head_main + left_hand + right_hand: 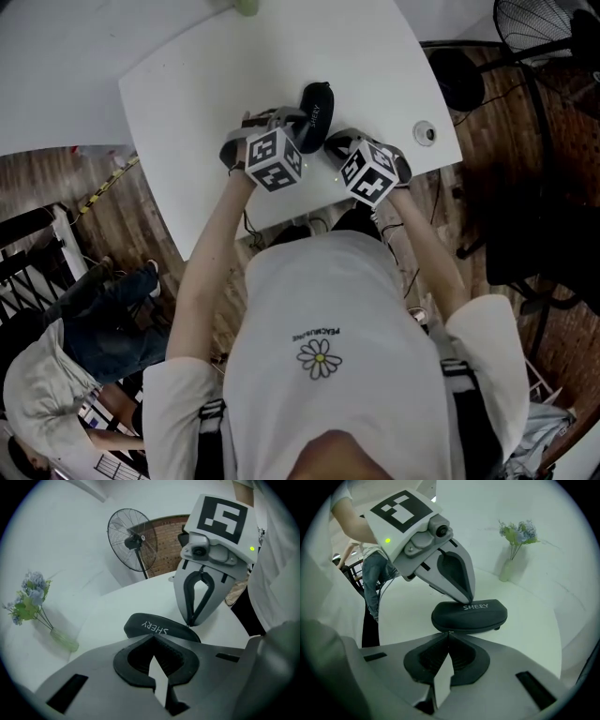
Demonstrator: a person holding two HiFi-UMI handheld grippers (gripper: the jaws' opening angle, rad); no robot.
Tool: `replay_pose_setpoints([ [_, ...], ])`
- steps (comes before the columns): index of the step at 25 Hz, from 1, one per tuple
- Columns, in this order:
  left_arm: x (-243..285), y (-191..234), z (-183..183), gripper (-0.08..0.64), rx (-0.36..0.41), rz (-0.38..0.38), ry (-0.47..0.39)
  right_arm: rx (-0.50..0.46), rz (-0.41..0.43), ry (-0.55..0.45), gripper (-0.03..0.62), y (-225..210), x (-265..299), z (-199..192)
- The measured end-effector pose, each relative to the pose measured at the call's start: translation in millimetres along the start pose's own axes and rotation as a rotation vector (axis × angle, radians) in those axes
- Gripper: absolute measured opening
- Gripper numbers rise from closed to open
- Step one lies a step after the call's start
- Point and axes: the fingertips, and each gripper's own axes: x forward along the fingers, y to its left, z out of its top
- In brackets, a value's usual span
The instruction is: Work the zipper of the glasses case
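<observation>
A black glasses case point(317, 105) printed SHERY lies zipped shut on the white table point(281, 47). In the left gripper view the case point(161, 629) sits just beyond my left gripper point(152, 638), whose jaws are shut with nothing between them. From the right gripper view, that left gripper point(469, 600) rests its tips on the top of the case point(471, 616). My right gripper point(449, 633) is shut at the case's near seam, and a small metal zipper pull shows at its tips. Opposite, the right gripper point(191, 622) meets the case's far edge.
A glass vase of pale flowers point(515, 536) stands farther back on the table. A standing fan point(131, 538) is on the floor beyond the table. A small round fitting point(425, 132) lies near the table's right edge. Another person sits at the lower left point(56, 375).
</observation>
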Motion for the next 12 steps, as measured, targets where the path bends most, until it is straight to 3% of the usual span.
replay_pose_setpoints([
  [4, 0.3, 0.0, 0.1, 0.012, -0.009, -0.001, -0.005, 0.032, 0.045, -0.025, 0.008, 28.6, 6.2, 10.8],
  [8, 0.1, -1.1, 3.4, 0.012, -0.057, 0.002, -0.014, 0.001, 0.048, -0.024, 0.008, 49.5, 21.4, 24.9],
  [10, -0.3, -0.7, 4.1, 0.012, -0.071, -0.005, -0.011, -0.050, 0.136, -0.026, 0.008, 69.2, 24.3, 29.3],
  [12, -1.4, 0.1, 1.2, 0.012, -0.073, -0.013, 0.014, -0.165, 0.190, -0.001, 0.008, 91.5, 25.5, 27.1],
])
